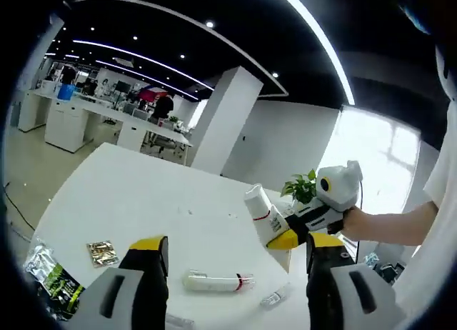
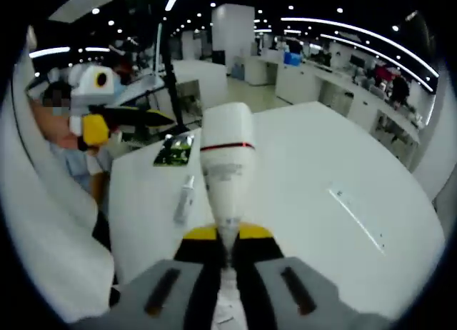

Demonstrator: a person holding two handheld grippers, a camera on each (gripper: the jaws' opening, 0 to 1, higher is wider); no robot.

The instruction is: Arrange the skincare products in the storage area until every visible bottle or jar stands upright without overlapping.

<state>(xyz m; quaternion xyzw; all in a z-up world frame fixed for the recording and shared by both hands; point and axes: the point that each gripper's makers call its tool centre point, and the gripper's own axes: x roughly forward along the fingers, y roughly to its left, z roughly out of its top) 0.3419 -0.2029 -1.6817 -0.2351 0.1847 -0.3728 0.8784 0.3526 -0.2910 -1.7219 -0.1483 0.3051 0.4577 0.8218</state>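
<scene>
Right gripper [image 2: 227, 238], yellow-tipped jaws, is clamped down to a thin slit on the crimped end of a white squeeze tube with a thin red band [image 2: 227, 166]. Tube is up off the white tabletop [image 2: 321, 158], wide cap end pointing away from the jaws. From the left gripper view the same tube [image 1: 261, 214] sits in that gripper [image 1: 285, 238], tilted, cap end toward upper left, held over the table's [image 1: 143, 187] far right part.

Left gripper [image 1: 235, 255]: jaws spread wide, nothing between them, hovering over the near part of the table. In the right gripper view it [image 2: 168, 118] shows at upper left, off the table edge; can't read its jaw gap from that angle.

On the table:
- second white tube with a red band near one end [image 1: 218, 281], lying on its side, between the left jaws as that view sees them, flat on the surface, not gripped. Probably the small white tube [image 2: 186, 198] lying flat left of the held one in the right gripper view.
- small clear vial [image 1: 275, 297] on its side, just right of that tube, apart from it.
- gold foil sachet [image 1: 103, 253], flat, left of the left jaw.
- green-and-black foil sachet [image 1: 56, 281], near the table's left edge; seen again [image 2: 173, 151] by the far edge in the right gripper view.

Green potted plant [image 1: 301, 187] stands beyond the held tube.
</scene>
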